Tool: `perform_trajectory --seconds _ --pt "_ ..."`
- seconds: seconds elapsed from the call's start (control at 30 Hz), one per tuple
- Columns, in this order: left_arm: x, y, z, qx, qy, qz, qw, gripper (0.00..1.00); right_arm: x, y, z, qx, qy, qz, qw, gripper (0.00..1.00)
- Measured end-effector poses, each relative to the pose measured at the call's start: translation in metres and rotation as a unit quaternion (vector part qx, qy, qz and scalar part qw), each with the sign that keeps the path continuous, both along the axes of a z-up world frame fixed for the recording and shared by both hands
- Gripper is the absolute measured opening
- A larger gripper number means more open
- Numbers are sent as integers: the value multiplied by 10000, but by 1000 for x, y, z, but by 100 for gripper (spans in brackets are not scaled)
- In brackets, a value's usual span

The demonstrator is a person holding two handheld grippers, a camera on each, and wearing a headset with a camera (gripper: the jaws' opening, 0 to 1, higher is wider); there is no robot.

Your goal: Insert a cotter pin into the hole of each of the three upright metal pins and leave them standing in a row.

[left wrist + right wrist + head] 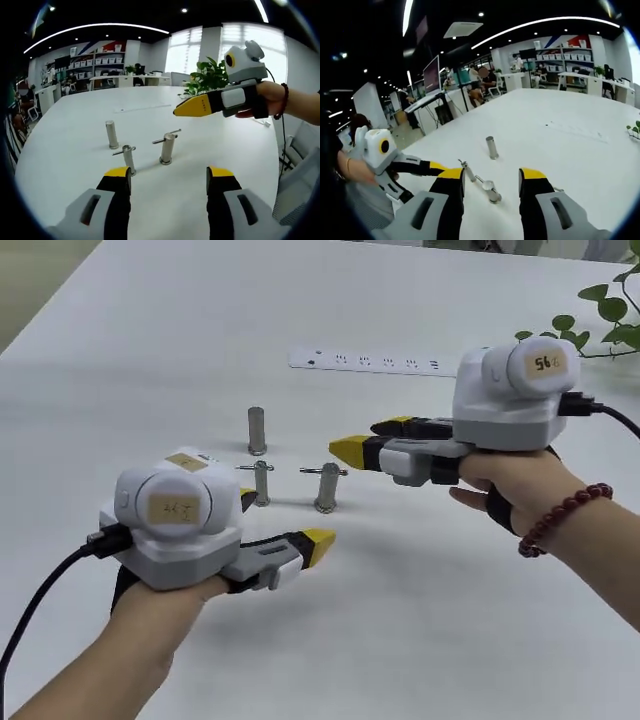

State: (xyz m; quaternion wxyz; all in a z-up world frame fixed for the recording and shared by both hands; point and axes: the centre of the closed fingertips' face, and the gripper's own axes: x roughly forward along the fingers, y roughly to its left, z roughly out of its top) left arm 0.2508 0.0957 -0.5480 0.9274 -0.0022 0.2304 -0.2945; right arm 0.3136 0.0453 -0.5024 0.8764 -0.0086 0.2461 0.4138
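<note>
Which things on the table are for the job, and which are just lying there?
For the job:
bare metal pin
front-left pin with cotter pin
front-right pin with cotter pin

Just lying about:
power strip
plant

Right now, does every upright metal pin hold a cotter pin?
No, in the head view the far pin is bare; only the nearer left pin and right pin carry a cotter pin.
</note>
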Motion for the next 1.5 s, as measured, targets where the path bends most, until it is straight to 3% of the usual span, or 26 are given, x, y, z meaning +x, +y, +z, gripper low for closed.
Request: perform_trajectory --seconds 0.1,0.3,0.37,0.43,0.5,0.53,0.6,0.7,0.9,1.2,1.37,1.47,1.5 --pt "1 8 3 -24 -108 83 9999 60 5 10 0 51 14 9 10000 39" --pt "3 19 9 11 -258 223 9994 65 20 30 -1 -123 -128 29 9998 38" --pt "9 25 15 25 -442 373 9983 65 35 36 -2 -155 -187 40 9997 37" --pt "10 26 18 23 -542 362 9979 65 40 44 -3 -200 -250 57 9995 37" --pt "14 27 27 -132 -800 436 9958 67 45 53 -4 -204 -278 53 9994 36" --pt "15 27 29 -192 -846 415 9954 69 49 57 -5 -214 -279 63 9994 36" --pt "16 29 31 -245 -859 468 9949 72 56 67 -8 -246 -322 81 9991 36" --pt "17 31 30 -134 -899 462 9948 75 60 77 -11 -258 -438 145 9986 36" --pt "19 34 34 -153 -1024 503 9934 81 77 87 -22 -391 -594 92 9974 33" --pt "21 39 29 -98 -934 544 9941 81 102 95 -34 -704 -892 -61 9935 32" --pt "22 39 29 -148 -902 569 9942 81 107 100 -45 -751 -718 -64 9946 31" --pt "22 40 32 -164 -950 580 9937 79 109 102 -48 -843 -761 -29 9935 29" --pt "23 40 33 -176 -977 589 9933 78 110 104 -47 -710 -701 -54 9950 29"
